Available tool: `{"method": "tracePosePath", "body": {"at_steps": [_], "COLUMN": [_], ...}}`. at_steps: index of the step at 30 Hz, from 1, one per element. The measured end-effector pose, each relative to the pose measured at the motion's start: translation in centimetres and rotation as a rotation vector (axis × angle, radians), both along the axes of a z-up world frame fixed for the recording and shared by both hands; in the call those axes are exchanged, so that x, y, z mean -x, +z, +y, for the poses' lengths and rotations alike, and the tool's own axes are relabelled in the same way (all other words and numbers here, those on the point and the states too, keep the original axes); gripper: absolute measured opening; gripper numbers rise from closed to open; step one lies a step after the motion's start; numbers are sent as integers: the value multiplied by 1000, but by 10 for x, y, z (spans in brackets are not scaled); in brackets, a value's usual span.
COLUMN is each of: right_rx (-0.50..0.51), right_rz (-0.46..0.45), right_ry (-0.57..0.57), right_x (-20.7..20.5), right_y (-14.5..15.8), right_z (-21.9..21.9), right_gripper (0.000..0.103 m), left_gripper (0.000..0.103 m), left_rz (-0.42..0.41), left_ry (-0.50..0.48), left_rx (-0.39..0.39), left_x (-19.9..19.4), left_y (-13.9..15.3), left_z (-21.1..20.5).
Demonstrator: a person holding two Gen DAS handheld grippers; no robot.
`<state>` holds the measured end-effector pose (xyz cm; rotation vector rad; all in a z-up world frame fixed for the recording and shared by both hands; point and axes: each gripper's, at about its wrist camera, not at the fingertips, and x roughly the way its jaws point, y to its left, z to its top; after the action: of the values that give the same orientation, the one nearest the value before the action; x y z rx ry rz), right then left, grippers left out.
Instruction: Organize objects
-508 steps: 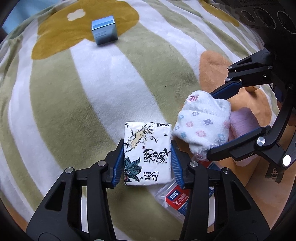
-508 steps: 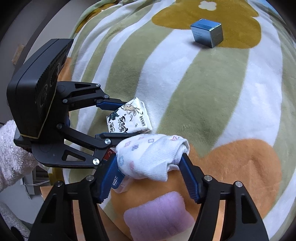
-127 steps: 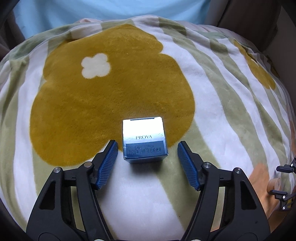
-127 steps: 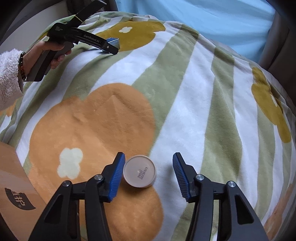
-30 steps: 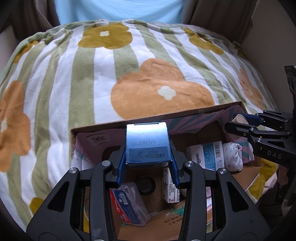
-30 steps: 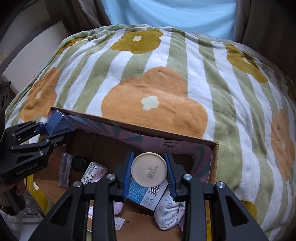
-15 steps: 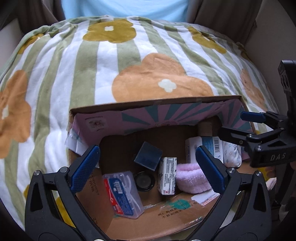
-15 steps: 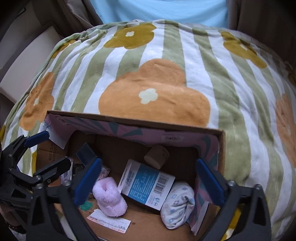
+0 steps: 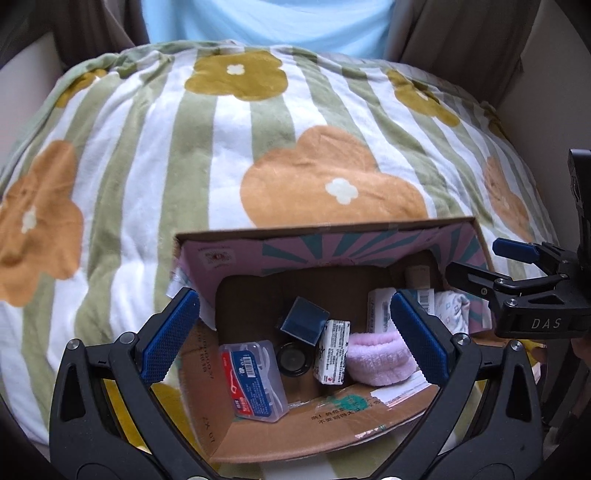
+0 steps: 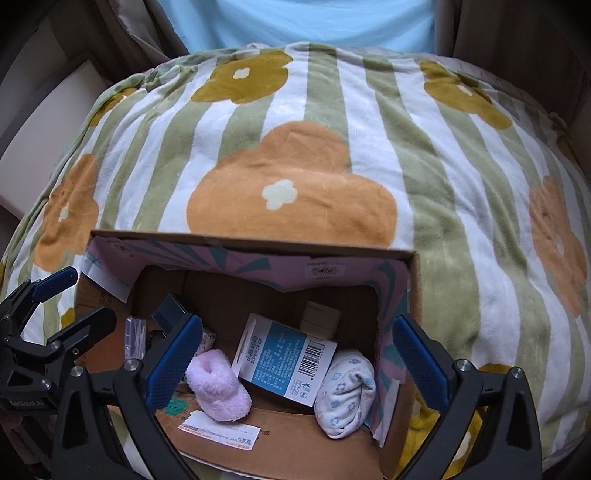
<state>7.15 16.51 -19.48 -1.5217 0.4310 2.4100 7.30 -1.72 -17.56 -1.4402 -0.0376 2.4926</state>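
Above cardboard box [image 9: 332,230], left claw [image 9: 295,334] and right claw [image 10: 295,360] spread wide, empty

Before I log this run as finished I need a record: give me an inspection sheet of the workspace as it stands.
Surface: striped flower blanket, nothing loose seen on it.
Job's things: all inside the cardboard box: dark blue box, beige jar, floss case, tissue pack, pink fluffy sock, flowered white sock, blue-and-white carton, black round lid.
Clutter: shipping label on the box's near flap.
Grippers: left gripper and right gripper wide open, empty, above the box.
Cables: nothing seen.
Surroundings: light blue panel, curtains either side.
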Motion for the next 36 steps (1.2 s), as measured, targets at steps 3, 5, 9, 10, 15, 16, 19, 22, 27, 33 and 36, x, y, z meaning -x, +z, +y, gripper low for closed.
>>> {"method": "tracePosePath", "body": {"at_steps": [3, 5, 9, 10, 15, 16, 19, 22, 27, 33, 36], "right_rx": [-15, -27, -59, -67, -90, -88, -79, -82, -76, -78, -77], "right_rz": [13, 22, 30, 36, 55, 57, 64, 61, 59, 57, 58], "right_ry": [-23, -37, -67, -75, -106, -112, -128, -133, -141, -148, -149], "right_x": [0, 0, -1, -1, -3, -3, -4, -3, -3, -2, -2], "right_y": [21, 35, 64, 71, 97, 99, 106, 106, 102, 101, 101], "right_z": [0, 1, 3, 4, 10, 11, 15, 17, 22, 24, 24], "right_gripper": [102, 102, 102, 102, 102, 102, 102, 102, 102, 102, 102], "left_gripper": [103, 103, 103, 103, 103, 103, 103, 103, 103, 103, 103], "left_rz": [24, 40, 67, 71, 88, 91, 97, 100, 89, 74, 72], "left_ry": [20, 31, 59, 65, 90, 95, 102, 103, 102, 96, 95], "left_rx": [9, 8, 2, 1, 9, 13, 14, 16, 15, 5, 2], "left_x": [1, 2, 4, 5, 7, 8, 8, 9, 11, 13, 12], "left_y": [20, 35, 63, 69, 88, 91, 97, 96, 92, 85, 83], "left_z": [-3, -6, -12, -13, -19, -20, -22, -21, -20, -18, -18]}}
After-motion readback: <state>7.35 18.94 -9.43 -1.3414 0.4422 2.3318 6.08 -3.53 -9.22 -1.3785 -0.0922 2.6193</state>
